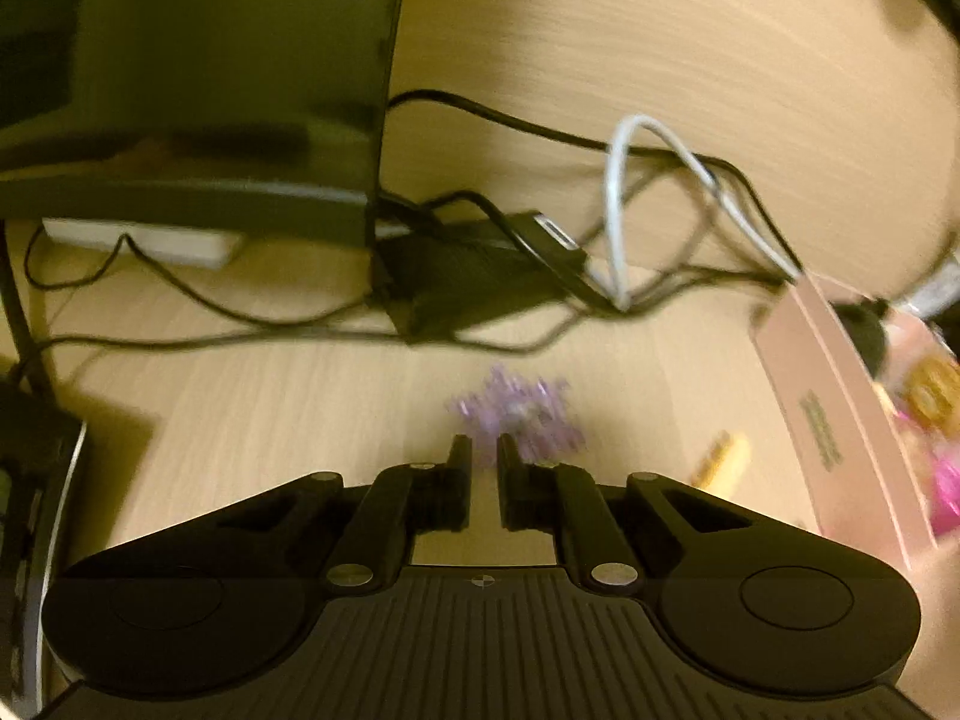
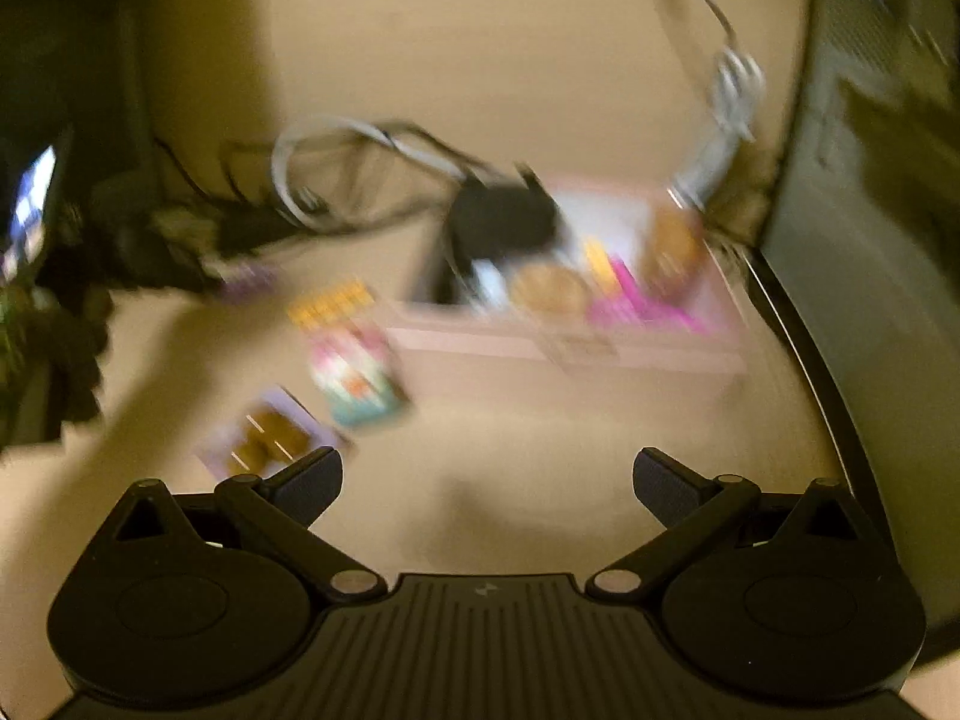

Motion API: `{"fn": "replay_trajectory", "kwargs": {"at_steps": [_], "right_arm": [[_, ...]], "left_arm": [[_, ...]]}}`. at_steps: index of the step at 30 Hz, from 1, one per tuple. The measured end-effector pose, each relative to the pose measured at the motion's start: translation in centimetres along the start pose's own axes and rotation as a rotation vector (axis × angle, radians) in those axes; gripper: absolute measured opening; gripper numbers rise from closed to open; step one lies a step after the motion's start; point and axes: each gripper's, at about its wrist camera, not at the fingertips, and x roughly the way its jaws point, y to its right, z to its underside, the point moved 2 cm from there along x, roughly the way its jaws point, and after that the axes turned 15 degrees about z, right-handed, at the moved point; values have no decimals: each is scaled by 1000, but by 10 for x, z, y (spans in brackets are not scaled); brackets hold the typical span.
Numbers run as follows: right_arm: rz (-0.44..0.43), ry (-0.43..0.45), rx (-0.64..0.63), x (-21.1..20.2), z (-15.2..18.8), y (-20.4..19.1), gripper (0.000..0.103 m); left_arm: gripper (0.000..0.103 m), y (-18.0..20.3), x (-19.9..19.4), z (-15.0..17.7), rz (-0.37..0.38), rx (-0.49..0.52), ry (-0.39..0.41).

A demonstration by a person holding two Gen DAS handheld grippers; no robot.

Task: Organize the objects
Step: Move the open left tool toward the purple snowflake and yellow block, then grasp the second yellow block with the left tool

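In the left wrist view my left gripper (image 1: 483, 450) is nearly closed on a blurred purple spiky object (image 1: 519, 411) at its fingertips, above the wooden desk. A pink box (image 1: 840, 414) with snack pictures lies to the right, and a small yellow packet (image 1: 723, 459) lies beside it. In the right wrist view my right gripper (image 2: 489, 477) is open and empty above the desk. Ahead of it lie the pink box (image 2: 576, 336), a yellow packet (image 2: 330, 303), a teal and pink packet (image 2: 357, 384), a packet with brown snacks (image 2: 267, 441) and the purple object (image 2: 246, 282). Both views are blurred.
A dark monitor (image 1: 198, 78) and its stand are at the left. Black cables (image 1: 516, 120) and a white cable (image 1: 618, 198) tangle around a black adapter (image 1: 462, 282). A white power strip (image 1: 144, 240) lies under the monitor. A dark computer case (image 2: 876, 180) stands at the right.
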Motion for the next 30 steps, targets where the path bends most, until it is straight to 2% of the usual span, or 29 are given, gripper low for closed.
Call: {"fn": "replay_trajectory", "kwargs": {"at_steps": [5, 11, 18, 30], "right_arm": [[-46, 56, -32, -9, -30, -36, 103], [-85, 36, -71, -10, -24, -59, 103], [-44, -30, -43, -1, -3, -43, 103], [-35, -46, -42, -9, 24, -25, 103]], "left_arm": [[10, 4, -22, 23, 24, 39, -29], [10, 4, -40, 46, 82, 13, -57], [10, 19, -53, 71, 116, 34, -87], [9, 35, -70, 96, 151, 16, -87]]}}
